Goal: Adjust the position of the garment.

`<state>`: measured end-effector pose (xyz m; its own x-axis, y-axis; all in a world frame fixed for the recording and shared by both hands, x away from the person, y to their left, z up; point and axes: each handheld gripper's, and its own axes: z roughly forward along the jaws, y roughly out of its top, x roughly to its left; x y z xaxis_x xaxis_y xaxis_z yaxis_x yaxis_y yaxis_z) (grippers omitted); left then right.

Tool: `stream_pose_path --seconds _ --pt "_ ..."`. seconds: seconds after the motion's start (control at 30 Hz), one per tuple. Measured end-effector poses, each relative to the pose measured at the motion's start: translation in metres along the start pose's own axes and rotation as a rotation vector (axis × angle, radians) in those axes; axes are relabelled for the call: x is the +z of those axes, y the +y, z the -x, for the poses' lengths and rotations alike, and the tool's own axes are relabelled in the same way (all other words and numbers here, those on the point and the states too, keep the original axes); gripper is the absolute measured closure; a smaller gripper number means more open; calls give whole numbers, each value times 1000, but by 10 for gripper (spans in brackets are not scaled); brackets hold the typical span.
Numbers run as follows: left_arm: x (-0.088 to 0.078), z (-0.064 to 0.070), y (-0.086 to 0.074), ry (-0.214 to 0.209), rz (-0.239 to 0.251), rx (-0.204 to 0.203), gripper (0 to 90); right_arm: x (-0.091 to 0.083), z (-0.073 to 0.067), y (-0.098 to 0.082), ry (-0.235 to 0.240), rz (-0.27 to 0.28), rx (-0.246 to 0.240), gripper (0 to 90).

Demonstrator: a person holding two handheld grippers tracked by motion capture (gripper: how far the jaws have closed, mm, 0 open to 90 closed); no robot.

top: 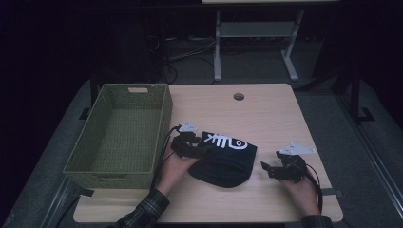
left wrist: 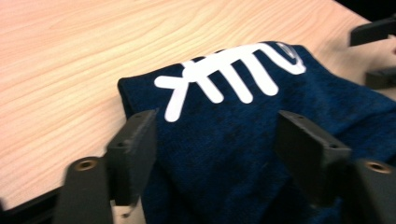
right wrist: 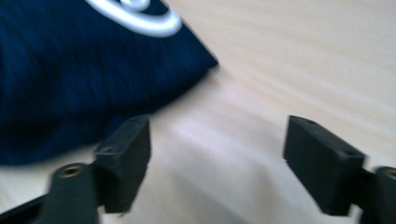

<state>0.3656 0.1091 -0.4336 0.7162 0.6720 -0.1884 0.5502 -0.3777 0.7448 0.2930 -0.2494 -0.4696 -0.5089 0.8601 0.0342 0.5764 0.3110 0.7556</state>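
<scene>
A folded dark blue cloth [top: 223, 159] with a white fish-skeleton print lies on the wooden table [top: 266, 109], near the front middle. My left gripper [top: 202, 151] is at the cloth's left edge, held from below by a hand. In the left gripper view the left gripper [left wrist: 217, 140] stands open, its jaws wide apart over the cloth [left wrist: 243, 154], and the pads do not press it. My right gripper [top: 265, 168] is to the right of the cloth, apart from it. It stands open [right wrist: 217, 158] over bare wood, with the cloth [right wrist: 70, 79] off to its left.
A green woven basket [top: 102, 102] with nothing in it stands at the table's left side, close to the left hand. A round cable hole [top: 239, 96] sits near the table's far edge. A metal desk frame [top: 217, 47] stands on the floor beyond.
</scene>
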Motion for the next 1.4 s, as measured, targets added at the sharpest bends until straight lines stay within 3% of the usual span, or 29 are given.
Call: stream_pose_path --seconds 0.1,0.3,0.47,0.63,0.77,0.93,1.17,1.4 --pt "5 -4 -3 15 -10 -13 242 -2 2 -15 -15 -41 12 169" --pt "14 -8 -9 51 -52 -22 176 0 3 -16 -24 -47 8 140" --pt "21 -10 -15 48 -89 -25 153 0 2 -16 -20 -52 8 126" --pt "26 -13 -21 36 -91 -39 150 0 2 -16 -18 -52 5 122" --pt "26 -11 -21 46 -95 -23 160 1 2 -16 -15 -54 2 117" --pt "25 -10 -21 32 -99 -11 238 1 2 -16 -14 -53 2 116" --pt "25 -6 -20 -8 -102 -7 461 1 2 -16 -15 -53 2 118" --pt "25 -7 -21 -41 -105 -12 614 1 2 -16 -14 -53 2 119"
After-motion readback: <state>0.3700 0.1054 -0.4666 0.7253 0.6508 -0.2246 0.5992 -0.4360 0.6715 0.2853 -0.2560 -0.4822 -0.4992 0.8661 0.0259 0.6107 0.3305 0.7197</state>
